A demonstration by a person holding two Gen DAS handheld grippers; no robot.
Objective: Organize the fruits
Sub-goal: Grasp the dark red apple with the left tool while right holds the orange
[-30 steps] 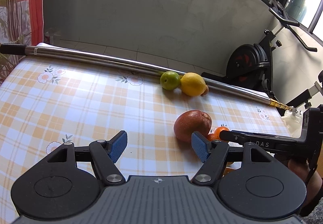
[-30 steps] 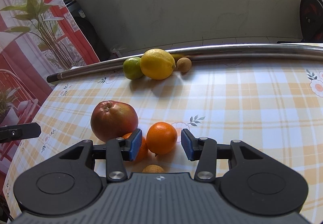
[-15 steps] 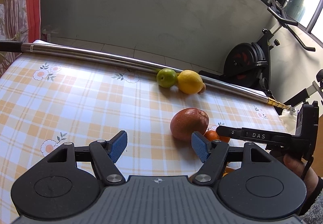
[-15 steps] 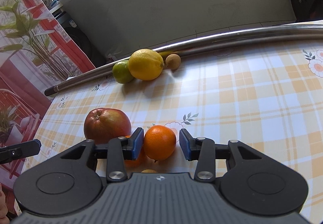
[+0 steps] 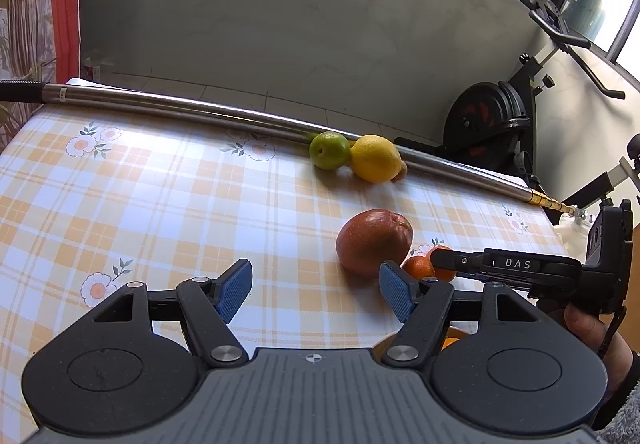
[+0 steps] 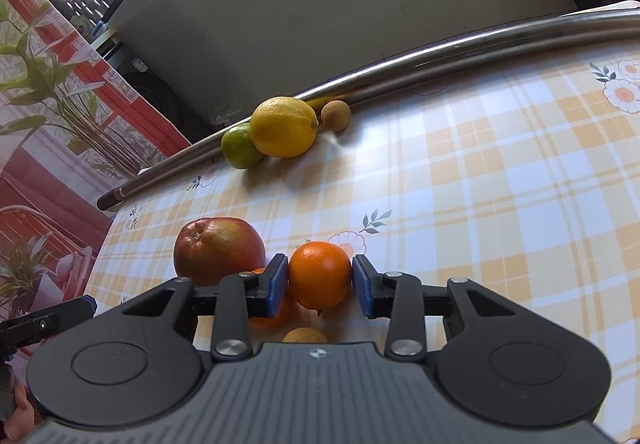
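Observation:
On the checked tablecloth a red apple (image 5: 374, 240) (image 6: 218, 248) lies beside several small oranges. My right gripper (image 6: 320, 284) is shut on one orange (image 6: 320, 274), both blue pads touching its sides; a second orange (image 6: 276, 314) and a yellowish fruit (image 6: 304, 335) lie under it. A lime (image 6: 239, 146), a lemon (image 6: 283, 126) and a small brown fruit (image 6: 336, 115) rest against the metal pole at the far edge. My left gripper (image 5: 316, 290) is open and empty, left of the apple, above the cloth.
A long metal pole (image 5: 180, 110) (image 6: 480, 48) lies along the table's far edge. An exercise bike (image 5: 492, 124) stands beyond the table's right end. A grey wall is behind. The right gripper's body (image 5: 520, 266) shows in the left wrist view.
The right gripper's jaws have closed in onto the orange. The left gripper has drifted slightly and stays open.

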